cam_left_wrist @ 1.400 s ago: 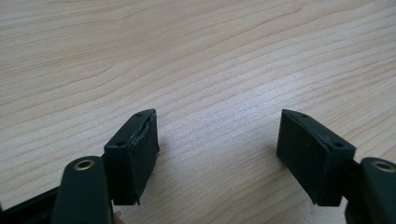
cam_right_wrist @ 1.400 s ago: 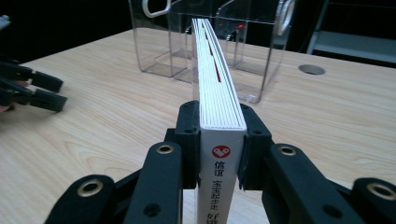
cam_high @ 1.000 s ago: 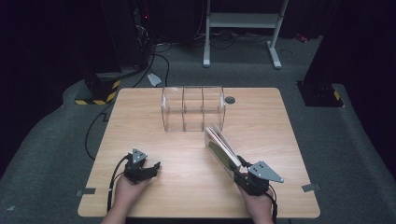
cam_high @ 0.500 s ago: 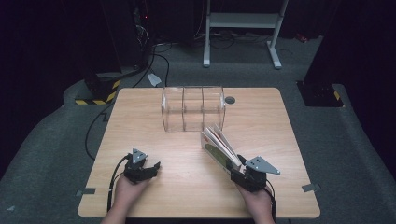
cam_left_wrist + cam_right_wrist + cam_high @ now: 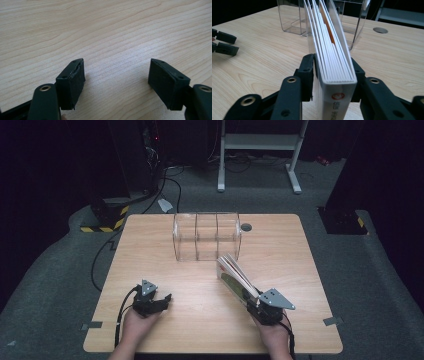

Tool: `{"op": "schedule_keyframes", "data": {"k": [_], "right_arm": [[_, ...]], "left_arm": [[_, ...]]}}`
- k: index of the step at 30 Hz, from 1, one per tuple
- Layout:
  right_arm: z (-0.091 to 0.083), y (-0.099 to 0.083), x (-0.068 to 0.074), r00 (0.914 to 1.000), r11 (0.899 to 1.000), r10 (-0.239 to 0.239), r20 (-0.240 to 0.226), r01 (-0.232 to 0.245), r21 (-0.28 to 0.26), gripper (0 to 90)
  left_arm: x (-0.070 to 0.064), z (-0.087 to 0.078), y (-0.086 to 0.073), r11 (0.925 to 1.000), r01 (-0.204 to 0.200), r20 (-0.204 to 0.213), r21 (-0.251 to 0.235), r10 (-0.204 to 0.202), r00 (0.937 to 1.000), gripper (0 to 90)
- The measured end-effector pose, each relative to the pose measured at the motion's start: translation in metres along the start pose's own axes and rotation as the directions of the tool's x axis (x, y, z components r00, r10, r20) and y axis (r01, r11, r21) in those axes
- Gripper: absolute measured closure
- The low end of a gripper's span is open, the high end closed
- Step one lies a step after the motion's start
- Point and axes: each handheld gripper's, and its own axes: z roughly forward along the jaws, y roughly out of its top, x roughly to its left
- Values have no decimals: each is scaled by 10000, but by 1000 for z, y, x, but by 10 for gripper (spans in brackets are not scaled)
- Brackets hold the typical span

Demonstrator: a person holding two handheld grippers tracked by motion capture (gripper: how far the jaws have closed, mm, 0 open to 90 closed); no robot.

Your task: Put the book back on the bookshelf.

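Note:
A white book (image 5: 233, 274) stands on edge, tilted, with my right gripper (image 5: 251, 296) shut on its spine end. In the right gripper view the book (image 5: 329, 50) runs away from me between the two jaws of the right gripper (image 5: 333, 68), pages up, its far end near a clear acrylic organizer (image 5: 294, 17). That organizer (image 5: 206, 236) has three compartments and stands at the table's far middle. My left gripper (image 5: 161, 301) rests low at the near left, open, and in its own view the left gripper (image 5: 116, 77) has only bare wood between the jaws.
The wooden table (image 5: 150, 250) has a round cable hole (image 5: 246, 227) just right of the organizer. A cable trails off the left edge to a yellow-black striped base (image 5: 102, 226) on the floor. A white stand (image 5: 260, 140) sits beyond the table.
My right gripper has moved slightly forward and left with the book, bringing its far end closer to the organizer. The left gripper has stayed put.

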Motion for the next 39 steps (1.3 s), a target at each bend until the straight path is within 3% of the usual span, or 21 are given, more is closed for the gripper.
{"op": "schedule_keyframes", "data": {"k": [3, 6, 16, 33, 39], "right_arm": [[1, 2, -1, 9991, 9990, 420, -70, -419, 133, 682], [2, 3, -1, 9990, 9988, 431, -134, -428, 217, 715], [3, 4, 5, 9997, 9997, -96, 225, 91, 226, 746], [4, 5, 6, 9994, 9990, 329, 125, -333, 314, 739], [5, 8, 1, 9975, 9962, 672, 229, -683, 533, 744]], "left_arm": [[0, 0, 0, 10000, 23, -1, 4, -23, 10000, 294], [0, 0, 0, 10000, 23, -6, 3, -23, 10000, 294], [-1, 0, 0, 10000, -26, -14, -8, 26, 10000, 296], [-2, 0, 0, 9999, -130, 116, -2, 130, 9998, 294], [-1, 1, 1, 9998, -183, 160, 41, 182, 9997, 286]]}}
